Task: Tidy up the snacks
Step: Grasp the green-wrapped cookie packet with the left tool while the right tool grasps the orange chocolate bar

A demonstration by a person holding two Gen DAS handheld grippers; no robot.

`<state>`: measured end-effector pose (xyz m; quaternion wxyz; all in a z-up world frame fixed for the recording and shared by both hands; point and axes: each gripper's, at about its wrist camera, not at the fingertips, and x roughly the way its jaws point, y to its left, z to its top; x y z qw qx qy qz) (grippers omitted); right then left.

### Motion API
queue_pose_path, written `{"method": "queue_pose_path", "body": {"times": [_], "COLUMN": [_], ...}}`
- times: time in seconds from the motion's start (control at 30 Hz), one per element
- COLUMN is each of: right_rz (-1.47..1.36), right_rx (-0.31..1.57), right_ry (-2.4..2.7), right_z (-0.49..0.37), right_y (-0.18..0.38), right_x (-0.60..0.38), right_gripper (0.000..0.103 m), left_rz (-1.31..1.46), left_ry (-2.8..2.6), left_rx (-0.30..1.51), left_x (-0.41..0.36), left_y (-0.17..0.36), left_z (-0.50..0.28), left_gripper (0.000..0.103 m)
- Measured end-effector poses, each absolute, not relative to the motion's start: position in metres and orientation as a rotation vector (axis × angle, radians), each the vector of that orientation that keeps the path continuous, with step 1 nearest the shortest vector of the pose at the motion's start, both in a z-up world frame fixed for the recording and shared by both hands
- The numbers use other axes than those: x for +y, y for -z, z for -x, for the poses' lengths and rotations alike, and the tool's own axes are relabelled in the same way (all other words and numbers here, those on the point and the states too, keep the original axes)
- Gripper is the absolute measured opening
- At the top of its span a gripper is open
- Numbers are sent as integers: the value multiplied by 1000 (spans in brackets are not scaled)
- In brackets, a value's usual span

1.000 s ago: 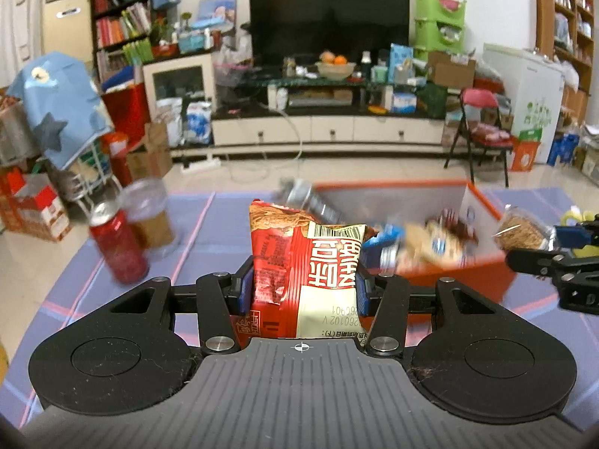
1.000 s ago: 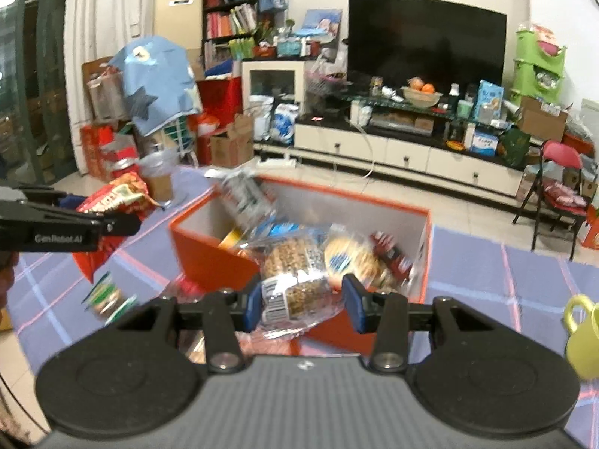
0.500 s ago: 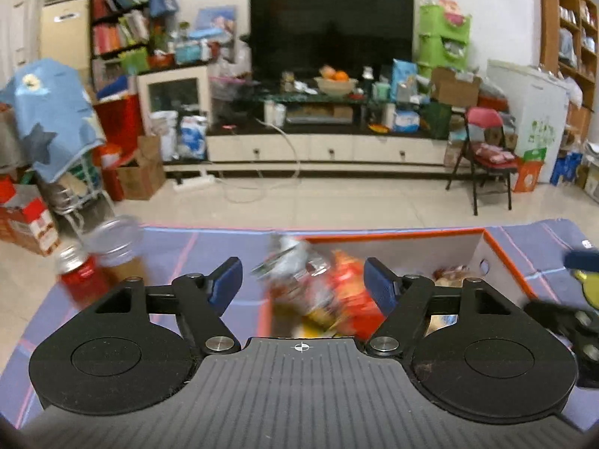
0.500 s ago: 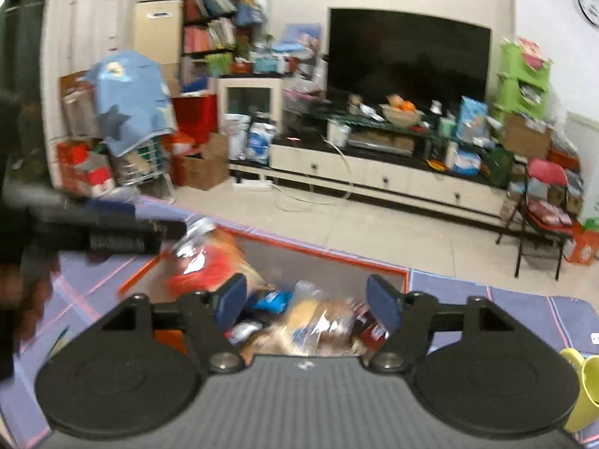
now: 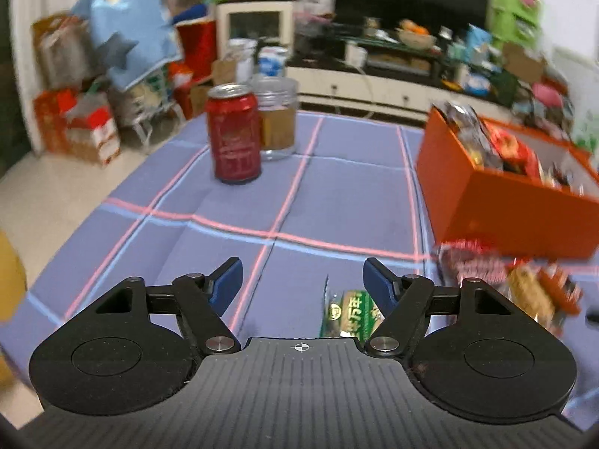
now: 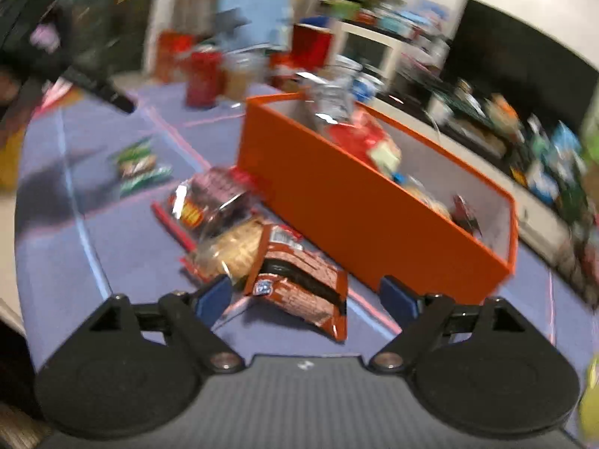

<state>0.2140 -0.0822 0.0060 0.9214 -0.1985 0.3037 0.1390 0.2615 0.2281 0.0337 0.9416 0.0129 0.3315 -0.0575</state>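
Note:
An orange box [image 5: 501, 202] [image 6: 359, 205] holds several snack packs. My left gripper [image 5: 302, 280] is open and empty, low over the purple cloth, with a green snack pack [image 5: 350, 314] just inside its right finger. My right gripper [image 6: 305, 297] is open and empty, right above a brown snack pack [image 6: 299, 280]. Beside that lie a clear cracker pack [image 6: 232, 249] and a red-and-dark pack [image 6: 209, 202]. The green packs [image 6: 140, 166] lie further left. The left gripper's arm [image 6: 97, 86] shows at the upper left of the right wrist view.
A red can [image 5: 234, 138] and a clear jar [image 5: 277, 119] stand at the far left of the cloth [image 5: 322, 194]. A yellow-green cup [image 6: 589, 404] sits at the right edge. Loose packs [image 5: 505, 280] lie in front of the box.
Both grippers dropped their packs into the box, opened, and swung down and left from over the box to the loose packs on the cloth.

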Motion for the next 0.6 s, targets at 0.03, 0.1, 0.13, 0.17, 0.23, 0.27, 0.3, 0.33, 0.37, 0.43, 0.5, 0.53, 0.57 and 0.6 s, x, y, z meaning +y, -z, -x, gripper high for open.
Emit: {"method": "queue_pose_path", "body": {"times": [0.03, 0.1, 0.13, 0.17, 0.23, 0.27, 0.3, 0.33, 0.37, 0.43, 0.5, 0.53, 0.57, 0.6], "right_rz": [441, 477, 516, 575, 632, 615, 591, 586, 601, 614, 560, 530, 504, 487], "right_rx": [622, 609, 594, 576, 578, 589, 603, 610, 606, 608, 607, 610, 618, 625], "right_ry": [-269, -232, -213, -197, -223, -241, -251, -248, -237, -223, -212, -208, -204, -202], "right_z": [-217, -221, -219, -217, -212, -211, -212, -214, -216, -222, -233, -238, -244, -249], "right_y": [-2, 4, 7, 11, 17, 20, 23, 25, 29, 33, 34, 33, 32, 32], "right_x": [-81, -77, -76, -71, -65, -65, -66, -67, -65, -62, -63, -65, -65, -65], "right_gripper": [88, 86, 84, 84, 85, 85, 85, 85, 86, 88, 87, 80, 62, 47], "left_rz": [-57, -104, -125, -143, -160, -151, -132, -111, -91, -54, -26, -23, -23, -24], "left_ry": [138, 181, 204, 215, 215, 218, 224, 225, 227, 236, 241, 240, 235, 231], "left_rx": [670, 660, 656, 658, 678, 689, 703, 712, 720, 736, 754, 758, 760, 761], "left_x": [227, 225, 225, 225, 222, 222, 221, 220, 219, 217, 215, 215, 214, 213], "left_y": [-33, -32, -29, -26, -17, -14, -12, -9, -9, -7, -6, -7, -8, -8], "left_z": [-263, -261, -259, -259, -258, -258, -259, -261, -262, -263, -264, -264, -264, -264], "left_gripper": [45, 48, 49, 50, 50, 50, 49, 49, 49, 49, 48, 48, 48, 48]}}
